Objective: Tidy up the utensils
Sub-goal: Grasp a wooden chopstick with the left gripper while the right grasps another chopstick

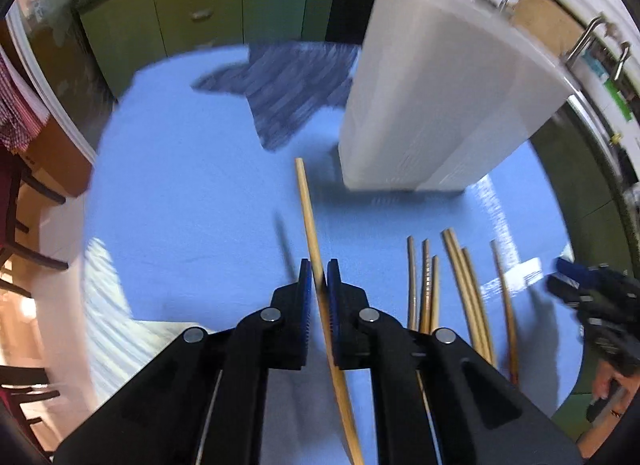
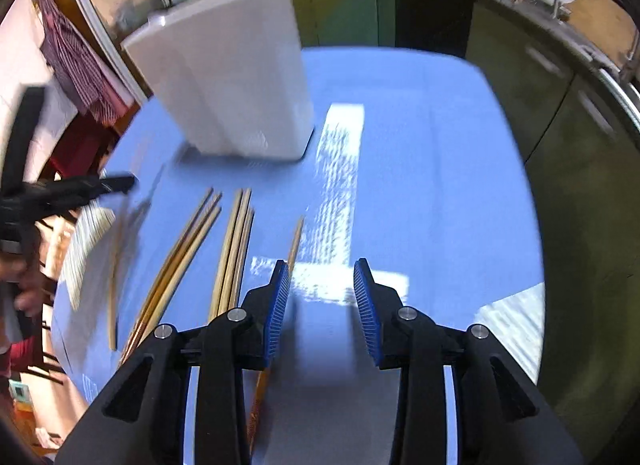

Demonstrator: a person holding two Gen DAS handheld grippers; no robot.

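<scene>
Left gripper (image 1: pixel 319 279) pinches one chopstick (image 1: pixel 307 209) just short of the white container (image 1: pixel 432 105), loose chopsticks (image 1: pixel 460 285) beside it; right gripper (image 2: pixel 322 285) gapes wide, holding nothing.

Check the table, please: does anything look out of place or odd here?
Mostly no. One wooden chopstick is clamped in the left claw, apart from the loose wooden chopsticks lying unevenly fanned on the blue table. The tall white plastic container stands upright. The right claw is open, empty.
</scene>
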